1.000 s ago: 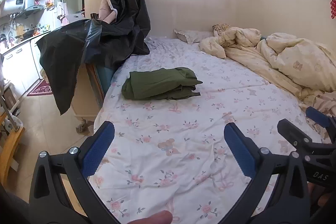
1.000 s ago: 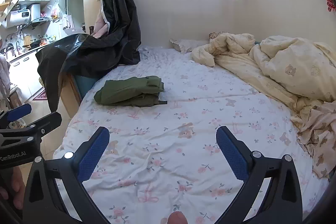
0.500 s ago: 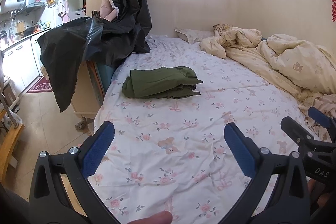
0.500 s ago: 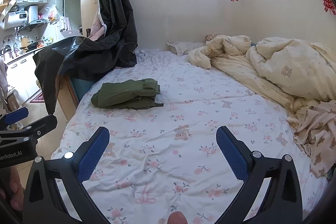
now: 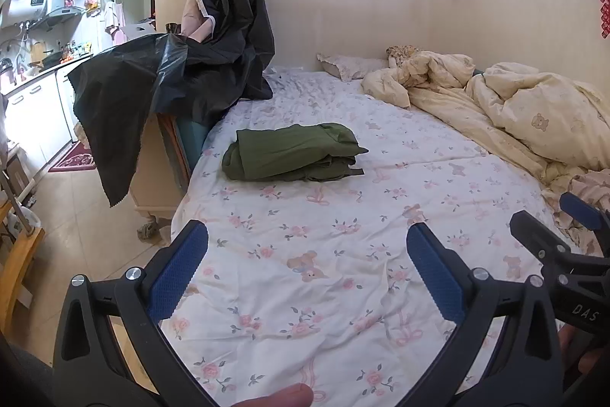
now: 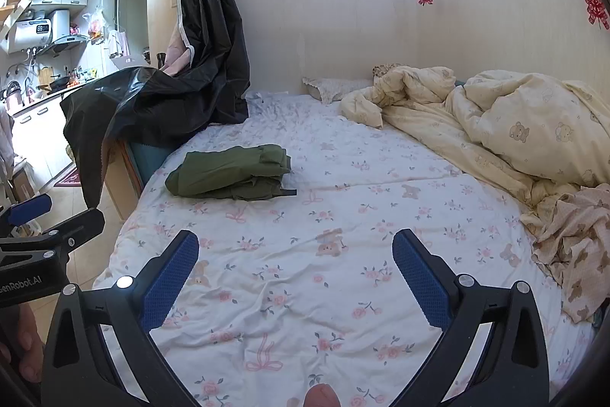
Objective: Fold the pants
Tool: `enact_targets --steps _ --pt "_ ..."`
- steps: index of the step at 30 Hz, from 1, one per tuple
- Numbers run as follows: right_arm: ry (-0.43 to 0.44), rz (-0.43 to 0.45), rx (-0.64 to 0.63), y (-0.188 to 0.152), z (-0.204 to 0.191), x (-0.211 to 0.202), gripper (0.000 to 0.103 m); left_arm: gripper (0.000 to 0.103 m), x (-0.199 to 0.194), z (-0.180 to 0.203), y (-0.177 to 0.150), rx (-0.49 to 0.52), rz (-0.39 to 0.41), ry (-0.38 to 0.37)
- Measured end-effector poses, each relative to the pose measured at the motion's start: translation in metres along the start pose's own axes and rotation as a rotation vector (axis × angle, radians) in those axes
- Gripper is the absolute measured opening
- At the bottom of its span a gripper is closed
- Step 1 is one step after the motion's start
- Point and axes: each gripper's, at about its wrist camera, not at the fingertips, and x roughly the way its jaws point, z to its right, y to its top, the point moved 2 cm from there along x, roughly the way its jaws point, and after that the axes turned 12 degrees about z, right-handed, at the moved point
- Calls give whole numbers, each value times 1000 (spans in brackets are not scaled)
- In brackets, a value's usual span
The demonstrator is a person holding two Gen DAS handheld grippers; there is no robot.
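Note:
Olive green pants (image 5: 291, 153) lie folded in a compact bundle on the floral bed sheet (image 5: 324, 254), near the bed's left edge; they also show in the right wrist view (image 6: 232, 172). My left gripper (image 5: 307, 254) is open and empty, held above the near part of the bed, well short of the pants. My right gripper (image 6: 295, 260) is open and empty too, beside it on the right. Each gripper shows at the edge of the other's view.
A rumpled cream duvet (image 5: 514, 117) fills the right side of the bed, with a pillow (image 5: 350, 67) at the head by the wall. A black plastic sheet (image 5: 171, 75) hangs over furniture left of the bed. A kitchen counter (image 5: 34, 90) stands further left.
Both grippers have drawn back and risen slightly, so the pants look a little farther away. The pants have not moved. Both grippers stay open.

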Motion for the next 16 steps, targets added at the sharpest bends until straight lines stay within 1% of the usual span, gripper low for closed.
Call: enact_targets --steps 11,16 --pt "0 0 -1 1 0 0 103 103 1 -1 -2 3 -2 -7" --pt "0 -6 -2 1 -1 0 103 103 0 -2 -3 -2 4 -22"
